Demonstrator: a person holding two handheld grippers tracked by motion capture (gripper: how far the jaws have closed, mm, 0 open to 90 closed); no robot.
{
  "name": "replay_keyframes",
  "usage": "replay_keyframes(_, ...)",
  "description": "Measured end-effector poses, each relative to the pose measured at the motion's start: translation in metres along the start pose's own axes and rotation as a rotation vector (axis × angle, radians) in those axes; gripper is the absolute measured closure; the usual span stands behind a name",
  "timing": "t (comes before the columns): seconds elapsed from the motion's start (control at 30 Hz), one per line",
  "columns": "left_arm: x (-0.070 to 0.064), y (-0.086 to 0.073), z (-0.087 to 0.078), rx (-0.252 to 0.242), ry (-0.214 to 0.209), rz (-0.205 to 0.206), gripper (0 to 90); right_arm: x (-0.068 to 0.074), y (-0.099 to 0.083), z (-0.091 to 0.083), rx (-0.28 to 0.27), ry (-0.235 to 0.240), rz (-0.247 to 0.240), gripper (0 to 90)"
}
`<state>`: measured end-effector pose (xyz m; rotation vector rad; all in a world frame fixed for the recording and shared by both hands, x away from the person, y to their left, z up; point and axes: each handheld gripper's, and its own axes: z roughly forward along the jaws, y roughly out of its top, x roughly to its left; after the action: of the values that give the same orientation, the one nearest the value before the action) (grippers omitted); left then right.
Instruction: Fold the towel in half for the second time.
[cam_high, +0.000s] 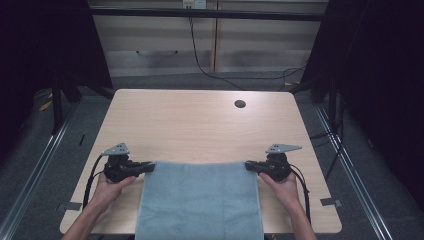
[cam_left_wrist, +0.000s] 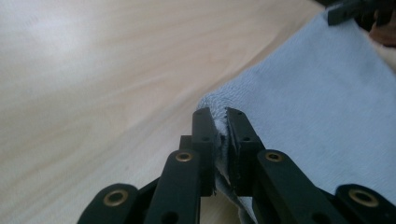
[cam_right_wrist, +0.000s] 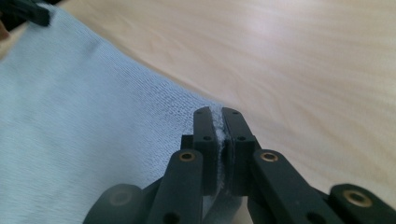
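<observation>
I am pinching the far corners of the blue towel (cam_high: 200, 200), my left gripper (cam_high: 148, 167) clamping the left corner and my right gripper (cam_high: 248, 165) the right one. The towel is lying flat on the wooden table (cam_high: 200, 125), hanging over its near edge. Bare tabletop is stretching ahead to a round cable hole (cam_high: 240, 104).

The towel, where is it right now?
In the high view the light blue towel lies at the table's near edge, its far corners pinched by the left gripper and right gripper.
</observation>
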<state>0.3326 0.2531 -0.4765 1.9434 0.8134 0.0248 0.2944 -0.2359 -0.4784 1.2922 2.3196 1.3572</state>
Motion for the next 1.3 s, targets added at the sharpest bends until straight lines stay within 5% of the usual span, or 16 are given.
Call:
replay_keyframes(0.17, -0.004, 0.011, -0.003, -0.018, 0.009, 0.024, 83.4, 0.007, 0.017, -0.014, -0.069, 0.011, -0.029, 85.5)
replay_keyframes(0.73, 0.006, 0.063, -0.015, -0.094, 0.076, 0.026, 83.5, 0.008, 0.072, -0.025, -0.157, -0.033, -0.097, 85.5)
replay_keyframes(1.3, 0.022, 0.116, -0.01, -0.139, 0.125, 0.013, 83.7, -0.005, 0.123, -0.032, -0.187, -0.094, -0.112, 85.7)
